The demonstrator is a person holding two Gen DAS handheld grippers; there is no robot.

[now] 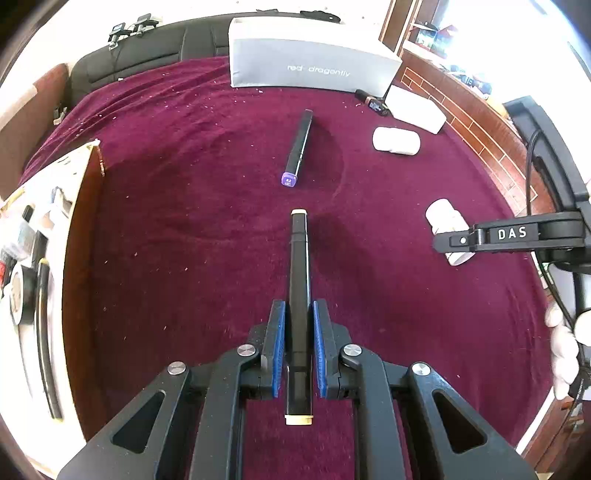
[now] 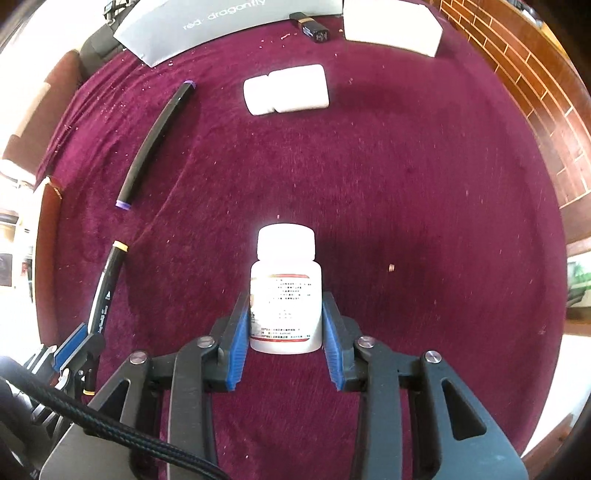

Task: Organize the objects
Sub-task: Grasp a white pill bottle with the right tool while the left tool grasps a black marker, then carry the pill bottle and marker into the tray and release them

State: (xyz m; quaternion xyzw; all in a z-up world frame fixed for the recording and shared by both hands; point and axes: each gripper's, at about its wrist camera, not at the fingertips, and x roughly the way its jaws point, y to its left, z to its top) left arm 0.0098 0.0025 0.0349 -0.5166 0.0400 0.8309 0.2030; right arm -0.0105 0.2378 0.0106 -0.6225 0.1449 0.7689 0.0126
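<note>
My left gripper [image 1: 298,308] is shut on a black marker with cream end caps [image 1: 298,280], held along the fingers above the maroon cloth. It also shows in the right wrist view [image 2: 107,280]. A second black marker with purple caps [image 1: 299,146] lies on the cloth ahead, also in the right wrist view [image 2: 155,144]. My right gripper [image 2: 286,306] is shut on a white pill bottle [image 2: 285,291] with a printed label. In the left wrist view the right gripper [image 1: 447,242] holds that bottle [image 1: 445,218] at the right.
A grey "red dragonfly" box [image 1: 310,59] stands at the back. A second white bottle [image 2: 286,94] lies on its side, near a white box [image 2: 391,27] and a small dark item [image 2: 310,27]. A wooden tray of items [image 1: 33,236] sits left.
</note>
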